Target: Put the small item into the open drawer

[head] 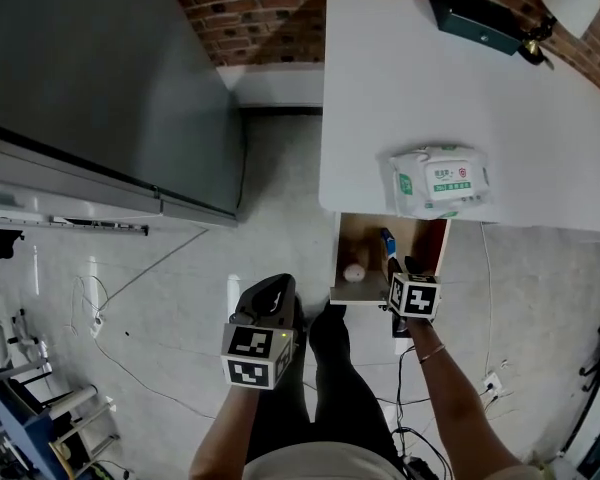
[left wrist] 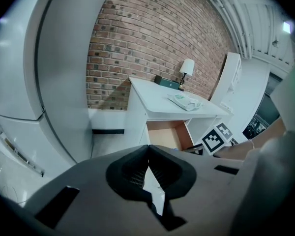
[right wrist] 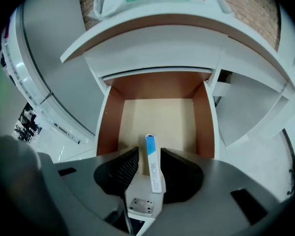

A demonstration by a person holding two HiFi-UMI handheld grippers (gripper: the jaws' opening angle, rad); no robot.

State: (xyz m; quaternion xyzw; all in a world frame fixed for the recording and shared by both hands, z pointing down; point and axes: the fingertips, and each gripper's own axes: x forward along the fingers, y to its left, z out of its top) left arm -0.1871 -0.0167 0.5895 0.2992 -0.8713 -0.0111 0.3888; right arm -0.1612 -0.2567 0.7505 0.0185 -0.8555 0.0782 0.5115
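Observation:
The small item, a slim white and blue box (right wrist: 153,165), stands on end between the jaws of my right gripper (right wrist: 148,152). It leans against the right-hand pad and a gap shows on its left, so the jaws are open. They hang over the front of the open wooden drawer (right wrist: 110,117). From the head view, that gripper (head: 392,263) reaches into the drawer (head: 432,240), with the box's blue end (head: 387,239) showing. My left gripper (head: 275,286) hangs above the floor left of the drawer; its jaws (left wrist: 148,149) are shut with nothing between them.
A pale round object (head: 354,272) lies inside the drawer. The white table (head: 430,88) above it carries a pack of wet wipes (head: 440,180), a dark green box (head: 477,18) and a lamp (head: 565,3). A grey cabinet (head: 90,78) stands left; cables (head: 130,288) lie on the floor.

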